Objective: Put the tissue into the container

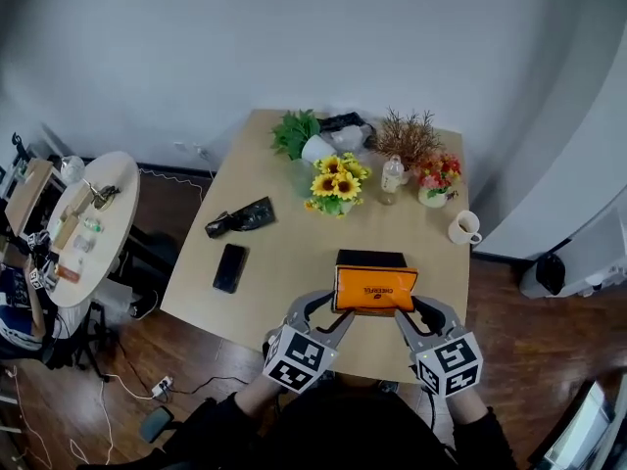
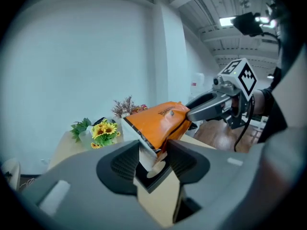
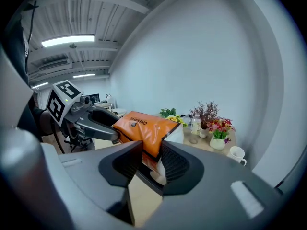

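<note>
An orange tissue pack [image 1: 375, 290] hangs level over the table, held at both ends. My left gripper [image 1: 338, 308] is shut on its left end and my right gripper [image 1: 409, 310] on its right end. Just beyond the pack sits the black container [image 1: 370, 259], partly hidden by it. In the left gripper view the pack [image 2: 160, 120] is pinched between the left gripper [image 2: 152, 156] pads, and the right gripper [image 2: 204, 110] shows at its far end. From the right gripper [image 3: 151, 159] view the pack [image 3: 144, 127] runs away to the left gripper [image 3: 103, 123].
On the wooden table [image 1: 284, 262] lie a black phone [image 1: 230, 267] and a black pouch [image 1: 240, 218] at left. Sunflowers [image 1: 336, 186], a small bottle [image 1: 392, 174], a vase of red flowers [image 1: 436, 179] and a white mug [image 1: 463, 227] stand at the back. A cluttered round side table [image 1: 83, 223] is far left.
</note>
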The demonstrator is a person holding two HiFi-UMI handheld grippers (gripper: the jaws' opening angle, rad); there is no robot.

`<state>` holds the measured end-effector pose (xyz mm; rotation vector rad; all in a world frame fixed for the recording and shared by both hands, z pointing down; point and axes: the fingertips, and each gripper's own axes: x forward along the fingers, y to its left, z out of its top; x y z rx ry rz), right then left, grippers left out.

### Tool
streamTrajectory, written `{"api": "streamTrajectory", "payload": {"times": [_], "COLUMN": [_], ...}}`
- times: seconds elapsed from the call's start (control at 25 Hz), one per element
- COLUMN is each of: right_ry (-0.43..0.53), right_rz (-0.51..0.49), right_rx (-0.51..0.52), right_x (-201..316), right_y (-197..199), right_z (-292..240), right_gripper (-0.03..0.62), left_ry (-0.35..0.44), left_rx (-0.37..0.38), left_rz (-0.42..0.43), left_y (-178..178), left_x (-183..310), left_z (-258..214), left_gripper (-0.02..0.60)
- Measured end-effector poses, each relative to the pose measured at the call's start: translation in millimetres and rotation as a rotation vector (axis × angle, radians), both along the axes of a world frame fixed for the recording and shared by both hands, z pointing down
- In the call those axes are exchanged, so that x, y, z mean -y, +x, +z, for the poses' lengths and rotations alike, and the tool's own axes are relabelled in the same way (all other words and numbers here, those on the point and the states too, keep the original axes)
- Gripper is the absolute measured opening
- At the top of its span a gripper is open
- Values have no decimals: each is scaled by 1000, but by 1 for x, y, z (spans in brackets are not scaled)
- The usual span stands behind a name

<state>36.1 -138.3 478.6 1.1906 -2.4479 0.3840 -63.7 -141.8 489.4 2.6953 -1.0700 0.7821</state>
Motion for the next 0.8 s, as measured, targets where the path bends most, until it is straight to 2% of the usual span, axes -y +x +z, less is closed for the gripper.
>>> {"api": "streamTrajectory", "payload": {"times": [0.2,0.48,0.8], "right_ry": [-42,-115,-157], "right_rz": [48,49,23], "right_rx": [-30,-52,-62], "right_x": [19,30,36], "right_y": [-15,-11,2], "right_z": [33,81,110], "right_gripper": [121,120,120], "left_ry": [-83,-181,-237], "left_rx": [1,12,43], "left_rz": [48,32,12], "left_y": [-15,-12,1], "left_x": [23,33,35], "left_z": [39,88,117], "left_gripper": [163,163,163]}}
